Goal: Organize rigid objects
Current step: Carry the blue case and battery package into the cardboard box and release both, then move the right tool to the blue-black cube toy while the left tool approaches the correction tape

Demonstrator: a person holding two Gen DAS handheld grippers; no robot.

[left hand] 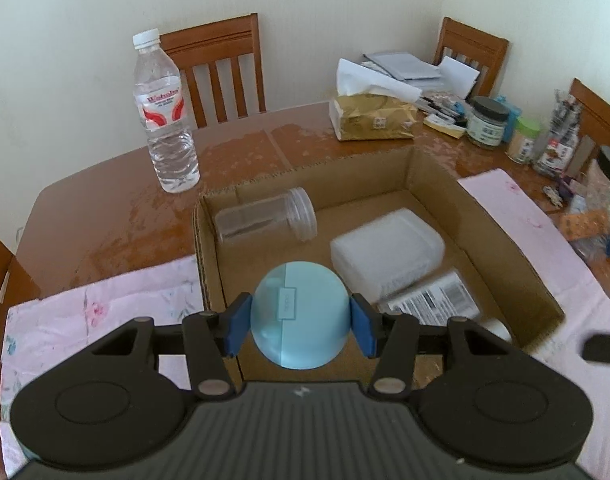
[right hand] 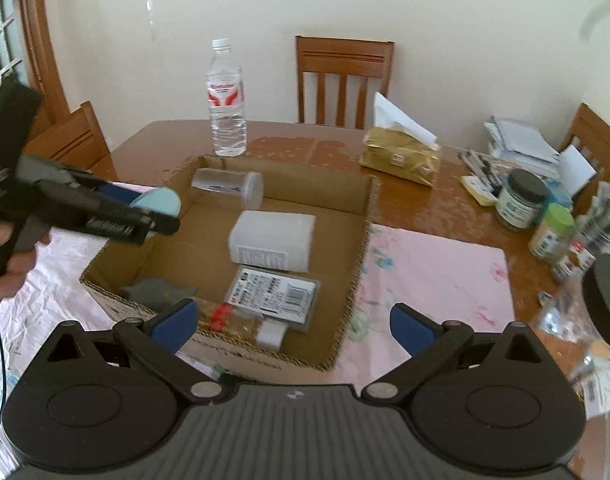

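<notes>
Round blue case (left hand: 301, 316) clamped in left gripper (left hand: 301, 326), seam upright

A home dining room: a brown wooden tabletop (right hand: 305, 136) with matching slat-backed chairs (right hand: 344, 80) at twelve o'clock against a plain cream wall. A tissue pack (right hand: 401, 158), spice jars (right hand: 519, 200), stacked papers (right hand: 521, 140) toward two o'clock, and a floral pink cloth (right hand: 437, 268) add household clutter.
</notes>
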